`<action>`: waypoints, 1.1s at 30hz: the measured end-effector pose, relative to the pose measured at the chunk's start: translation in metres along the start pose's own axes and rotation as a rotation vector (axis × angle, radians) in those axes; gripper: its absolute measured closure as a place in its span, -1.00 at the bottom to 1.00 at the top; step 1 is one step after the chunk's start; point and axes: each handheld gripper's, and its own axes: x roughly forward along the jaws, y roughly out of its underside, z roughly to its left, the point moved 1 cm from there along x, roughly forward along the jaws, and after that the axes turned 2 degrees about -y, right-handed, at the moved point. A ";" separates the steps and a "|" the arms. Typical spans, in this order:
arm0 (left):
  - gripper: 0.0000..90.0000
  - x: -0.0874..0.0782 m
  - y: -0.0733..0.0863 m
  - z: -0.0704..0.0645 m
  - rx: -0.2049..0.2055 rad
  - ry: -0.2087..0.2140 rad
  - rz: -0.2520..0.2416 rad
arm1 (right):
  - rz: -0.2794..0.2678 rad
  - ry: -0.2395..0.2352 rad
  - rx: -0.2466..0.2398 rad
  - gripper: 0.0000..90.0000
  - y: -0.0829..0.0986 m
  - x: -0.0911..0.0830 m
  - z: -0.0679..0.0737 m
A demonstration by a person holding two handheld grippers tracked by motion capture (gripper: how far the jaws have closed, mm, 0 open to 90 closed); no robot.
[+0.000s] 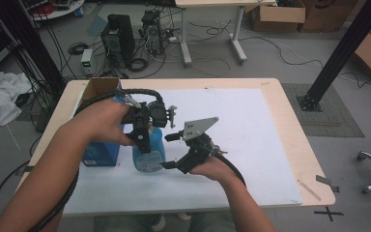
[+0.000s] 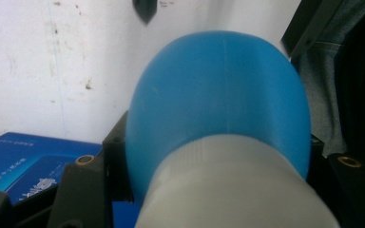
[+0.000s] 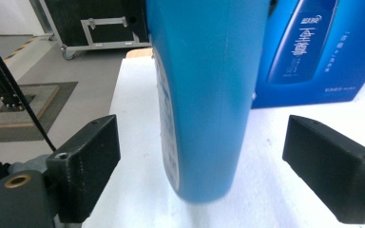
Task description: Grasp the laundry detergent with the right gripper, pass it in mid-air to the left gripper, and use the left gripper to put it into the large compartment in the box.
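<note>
straddling the bottle [image 3: 204, 95], right gripper [image 1: 193, 152] has jaws wide apart, one on each side of its lower body, not touching. left gripper [image 1: 147, 126] is clamped on the bottle neck [image 2: 218, 185] from above, jaws tight on both sides. bottle stands upright on the white mat [image 1: 232, 145], mid-left of the table [image 1: 290, 130], just beside the blue box [image 1: 99, 153]. open mat to the right and front; table edges well apart from it. bottle is blue plastic, rounded shoulder, whitish collar, label on one face.
</note>
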 end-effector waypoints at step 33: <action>-0.15 -0.088 0.043 0.059 -0.630 0.050 -0.041 | 0.675 0.036 -0.034 -1.00 -0.019 -0.060 -0.014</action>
